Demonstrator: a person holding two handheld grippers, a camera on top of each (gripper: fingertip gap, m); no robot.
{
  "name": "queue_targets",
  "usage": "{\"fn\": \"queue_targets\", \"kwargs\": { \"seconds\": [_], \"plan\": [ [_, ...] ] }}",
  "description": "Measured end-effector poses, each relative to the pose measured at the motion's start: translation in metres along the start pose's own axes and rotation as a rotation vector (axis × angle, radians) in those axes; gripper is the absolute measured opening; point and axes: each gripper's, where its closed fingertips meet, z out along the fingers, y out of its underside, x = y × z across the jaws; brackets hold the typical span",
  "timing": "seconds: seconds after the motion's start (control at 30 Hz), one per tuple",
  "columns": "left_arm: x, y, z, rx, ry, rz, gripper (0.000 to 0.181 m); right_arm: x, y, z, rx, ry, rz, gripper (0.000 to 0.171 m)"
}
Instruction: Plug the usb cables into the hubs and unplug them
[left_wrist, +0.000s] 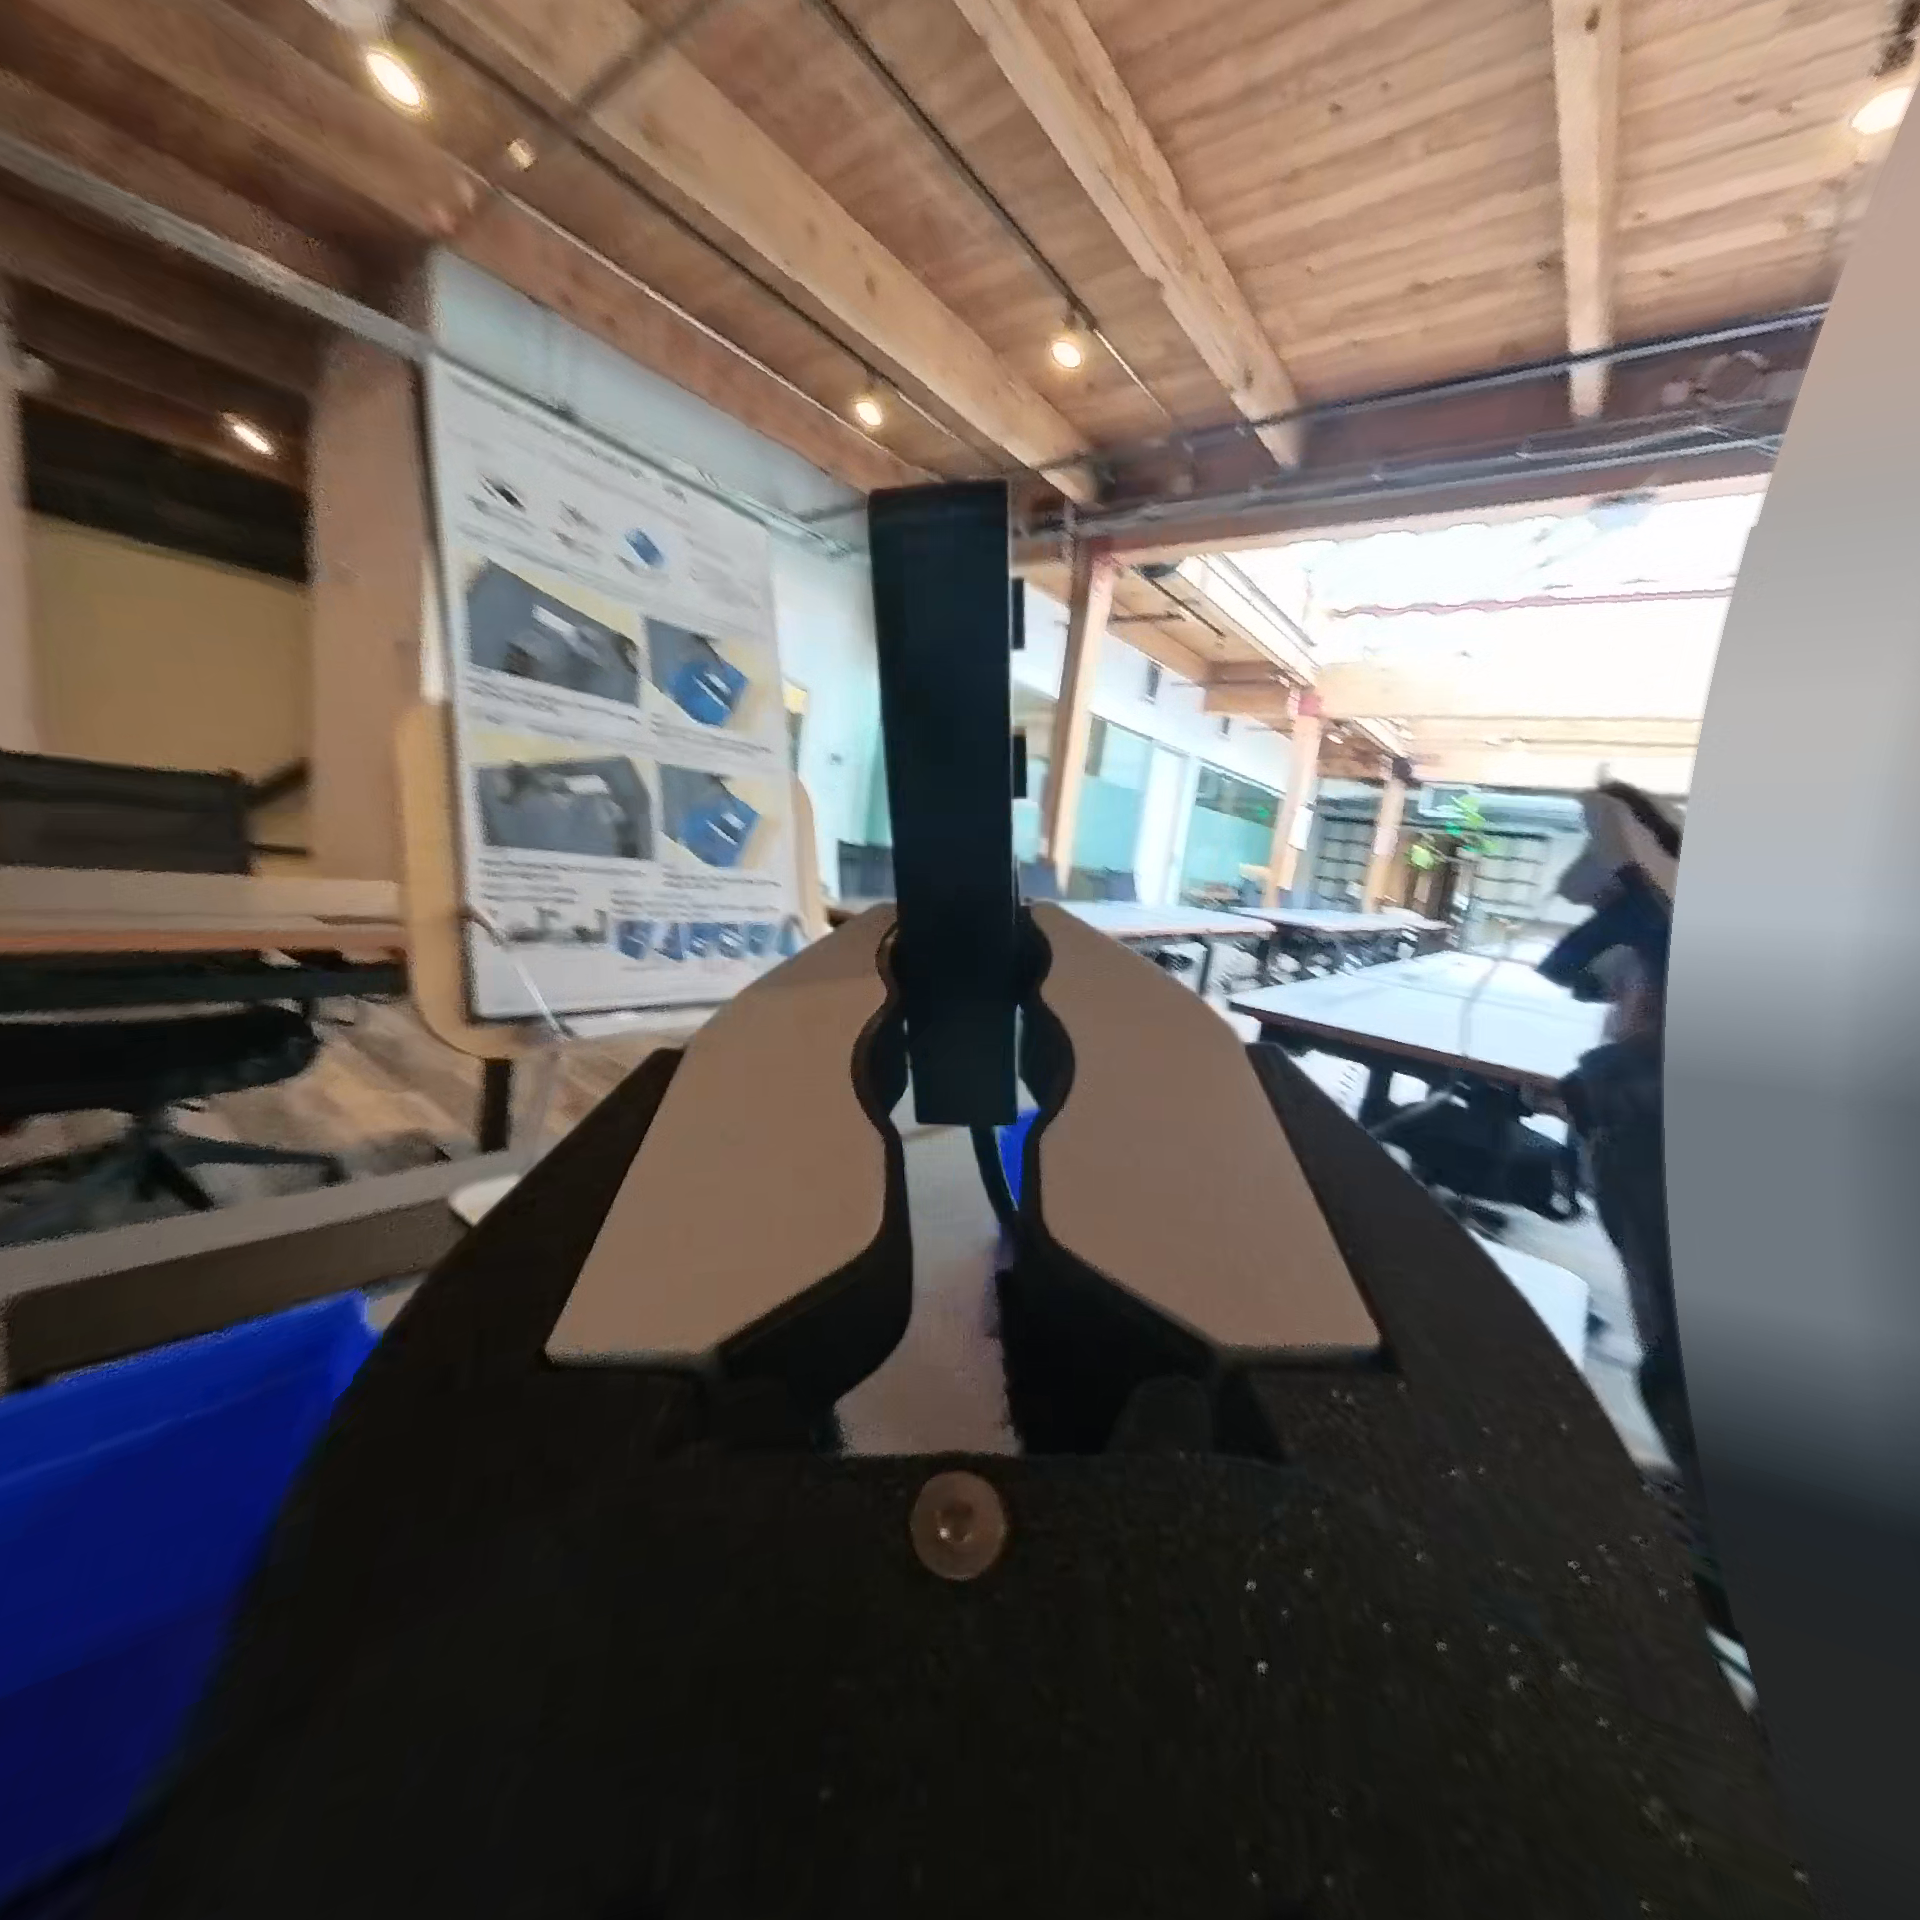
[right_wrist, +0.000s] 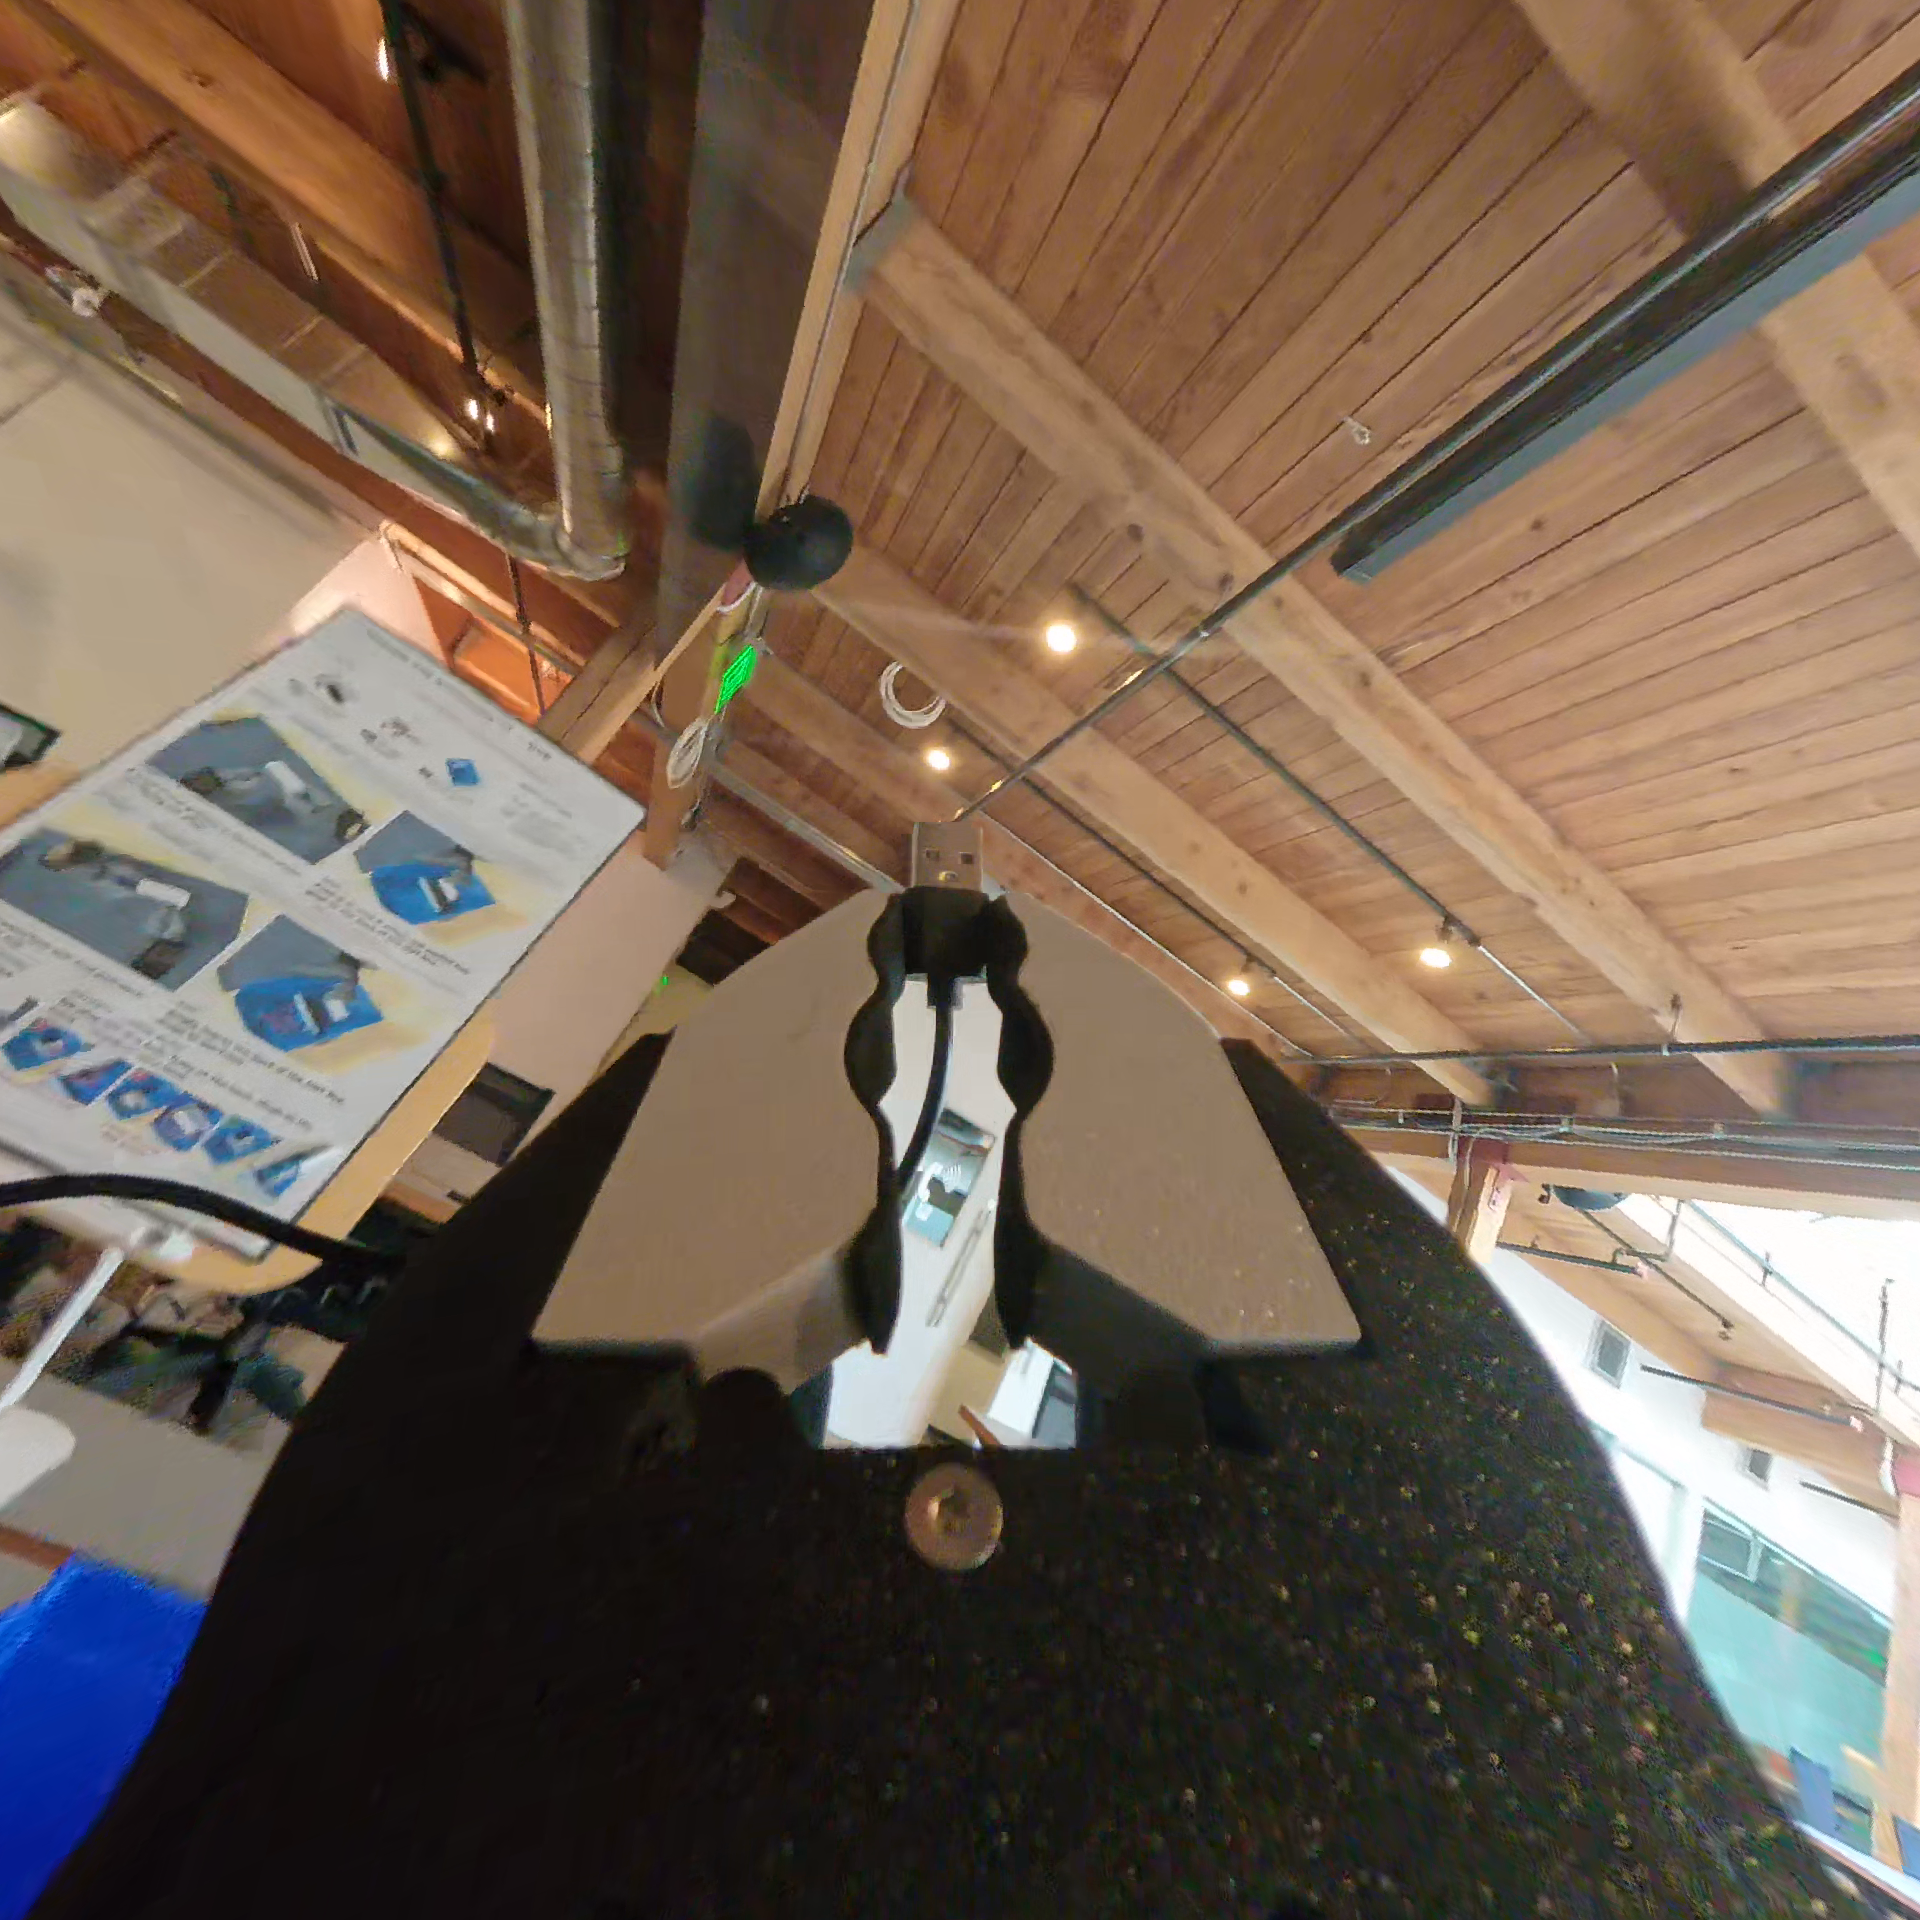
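In the left wrist view my left gripper (left_wrist: 958, 940) is shut on a long black USB hub (left_wrist: 940, 727) that stands upright between the fingers, its black cord (left_wrist: 992, 1174) hanging down behind the jaws. In the right wrist view my right gripper (right_wrist: 948, 925) is shut on the black body of a USB cable plug (right_wrist: 945, 862); the metal end points up past the fingertips and its thin black cable (right_wrist: 930, 1091) runs down between the fingers. Both grippers are raised and tilted up toward the ceiling. The right gripper shows dimly at the right edge of the left wrist view (left_wrist: 1621, 904).
A blue bin (left_wrist: 156, 1558) sits low left, also in the right wrist view (right_wrist: 73, 1683). An instruction poster (left_wrist: 613, 727) stands on a board behind the table. Office chairs and long tables (left_wrist: 1434, 997) fill the room beyond. A black cable (right_wrist: 187, 1210) trails at left. About 55 centimeters separates my left fingertips from my right.
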Motion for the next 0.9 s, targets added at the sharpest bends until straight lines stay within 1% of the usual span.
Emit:
{"fn": "queue_targets", "kwargs": {
  "seconds": [0.07,0.1,0.2,0.23,0.27,0.3,0.43,0.5,0.6,0.67,0.7,0.8,0.87,0.9],
  "plan": [
    [-0.007,-0.017,-0.015,0.065,-0.061,0.038,0.017,0.018,-0.016,0.012,0.038,0.005,0.033,0.015],
    [-0.014,-0.024,-0.023,0.091,-0.117,0.064,0.017,0.027,-0.025,0.018,0.054,0.014,0.042,0.015],
    [-0.046,-0.042,-0.054,0.115,-0.395,0.240,0.017,0.057,-0.051,0.036,0.102,0.045,0.058,0.014],
    [-0.051,-0.047,-0.062,0.123,-0.458,0.287,0.017,0.063,-0.059,0.041,0.120,0.039,0.080,0.014],
    [-0.052,-0.050,-0.066,0.137,-0.481,0.311,0.017,0.067,-0.067,0.047,0.138,0.024,0.105,0.014],
    [-0.049,-0.052,-0.066,0.149,-0.469,0.328,0.017,0.068,-0.075,0.051,0.154,0.009,0.115,0.014],
    [-0.041,-0.043,-0.050,0.133,-0.393,0.326,0.017,0.061,-0.093,0.070,0.150,-0.025,0.050,0.014],
    [-0.044,-0.033,-0.042,0.091,-0.390,0.328,0.017,0.066,-0.087,0.084,0.109,-0.020,0.030,0.014],
    [-0.047,-0.020,-0.032,0.034,-0.380,0.327,0.017,0.073,-0.060,0.105,0.017,-0.010,-0.038,0.014],
    [-0.046,-0.017,-0.029,0.019,-0.382,0.342,0.017,0.083,-0.034,0.118,-0.078,0.059,-0.223,0.014],
    [-0.046,-0.016,-0.028,0.015,-0.379,0.348,0.017,0.093,-0.022,0.124,-0.128,0.101,-0.293,0.014],
    [-0.047,-0.015,-0.028,0.011,-0.378,0.332,0.017,0.143,-0.002,0.141,-0.224,0.236,-0.244,0.014],
    [-0.050,-0.013,-0.028,0.005,-0.389,0.335,0.017,0.181,0.003,0.146,-0.291,0.359,-0.296,0.014],
    [-0.050,-0.012,-0.028,-0.002,-0.392,0.338,0.017,0.184,0.003,0.150,-0.295,0.349,-0.276,0.014]
  ]
}}
